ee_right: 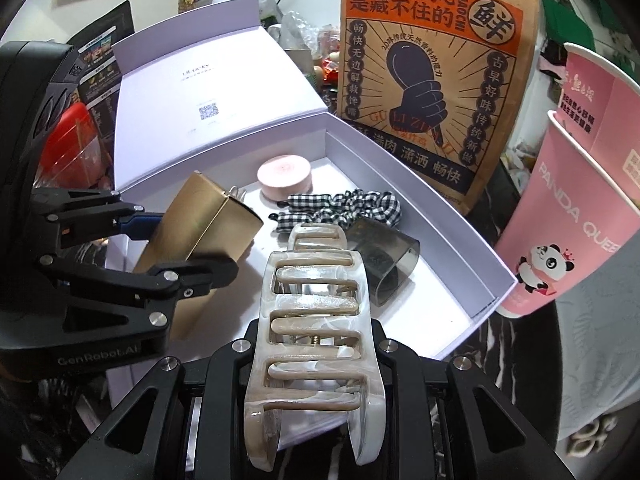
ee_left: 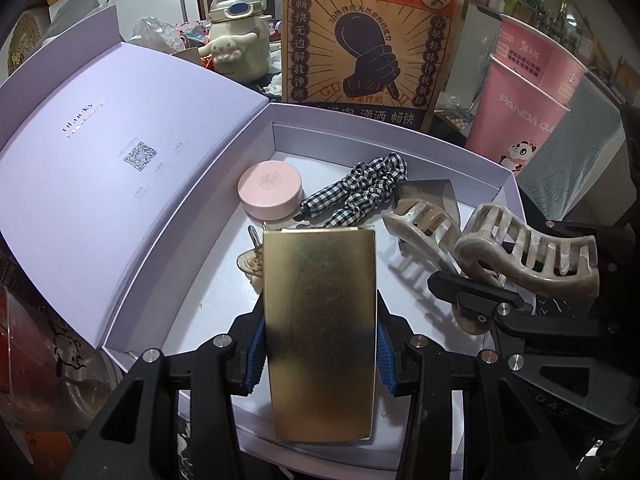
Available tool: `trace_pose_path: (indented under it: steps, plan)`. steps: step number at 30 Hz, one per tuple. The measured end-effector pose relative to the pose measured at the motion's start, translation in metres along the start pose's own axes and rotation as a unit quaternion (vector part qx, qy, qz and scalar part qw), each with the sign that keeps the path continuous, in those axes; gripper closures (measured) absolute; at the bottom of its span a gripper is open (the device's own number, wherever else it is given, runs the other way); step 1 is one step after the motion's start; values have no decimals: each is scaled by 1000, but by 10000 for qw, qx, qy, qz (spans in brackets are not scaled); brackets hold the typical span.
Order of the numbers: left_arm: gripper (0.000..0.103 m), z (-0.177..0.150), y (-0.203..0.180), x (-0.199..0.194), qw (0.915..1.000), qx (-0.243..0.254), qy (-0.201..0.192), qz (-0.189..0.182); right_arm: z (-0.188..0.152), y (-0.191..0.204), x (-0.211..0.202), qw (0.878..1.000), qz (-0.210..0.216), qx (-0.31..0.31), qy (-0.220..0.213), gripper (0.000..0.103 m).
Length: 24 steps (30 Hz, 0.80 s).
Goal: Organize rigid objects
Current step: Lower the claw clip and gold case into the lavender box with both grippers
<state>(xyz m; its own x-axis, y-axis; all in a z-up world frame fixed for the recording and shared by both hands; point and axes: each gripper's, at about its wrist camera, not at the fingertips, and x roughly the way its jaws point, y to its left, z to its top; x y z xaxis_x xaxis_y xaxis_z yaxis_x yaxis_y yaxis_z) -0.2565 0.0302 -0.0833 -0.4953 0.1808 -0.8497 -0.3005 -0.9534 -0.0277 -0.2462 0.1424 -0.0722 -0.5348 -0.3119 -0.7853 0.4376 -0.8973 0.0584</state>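
An open lilac box (ee_left: 400, 132) (ee_right: 460, 236) holds a pink round compact (ee_left: 269, 191) (ee_right: 284, 176), a checked scrunchie (ee_left: 360, 188) (ee_right: 352, 204), a smoky translucent clip (ee_right: 384, 264) and a small clear clip (ee_left: 250, 264). My left gripper (ee_left: 320, 344) (ee_right: 180, 240) is shut on a gold rectangular case (ee_left: 320, 320) (ee_right: 200, 224), held over the box's near left. My right gripper (ee_right: 316, 344) (ee_left: 476, 300) is shut on a beige marbled claw clip (ee_right: 312, 320) (ee_left: 524, 252), held over the box's near right side.
The box lid (ee_left: 100, 160) stands open at the left. An orange and brown snack bag (ee_left: 372, 32) (ee_right: 432, 72) stands behind the box. Stacked pink paper cups (ee_left: 516, 100) (ee_right: 576, 200) stand at the right. A cream kettle-shaped bottle (ee_left: 236, 36) is behind.
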Motion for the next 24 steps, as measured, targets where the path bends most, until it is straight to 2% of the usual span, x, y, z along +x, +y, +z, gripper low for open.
trace_pose_path:
  steps: [24]
  plan:
    - [57,-1,5,6,9996,-209,78,-162,6,0,10,9996,71,105,263,76]
